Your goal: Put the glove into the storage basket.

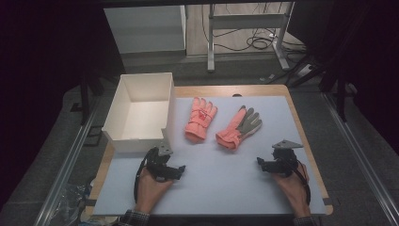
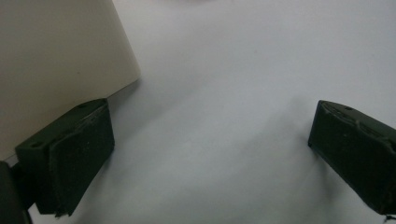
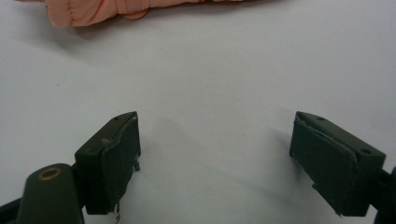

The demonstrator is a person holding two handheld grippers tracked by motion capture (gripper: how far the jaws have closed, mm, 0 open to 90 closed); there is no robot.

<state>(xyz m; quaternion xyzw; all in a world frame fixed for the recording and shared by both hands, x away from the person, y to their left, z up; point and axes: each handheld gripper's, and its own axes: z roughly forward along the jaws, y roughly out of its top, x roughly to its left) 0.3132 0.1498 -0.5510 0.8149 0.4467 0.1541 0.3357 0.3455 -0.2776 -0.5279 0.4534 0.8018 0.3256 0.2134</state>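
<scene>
Two pink gloves lie flat in the middle of the pale mat. The left glove is all pink. The right glove has grey fingers and palm. My left gripper rests low on the mat beside the front corner of a white box, its jaws wide open and empty, with the box wall next to its left jaw. My right gripper sits on the mat to the right of and nearer than the gloves, open with nothing in it. A pink glove's cuff lies ahead of it.
The open white box stands at the table's left, its inside bare. The mat covers a wooden table. Beyond the far edge are a metal frame and cables on the floor.
</scene>
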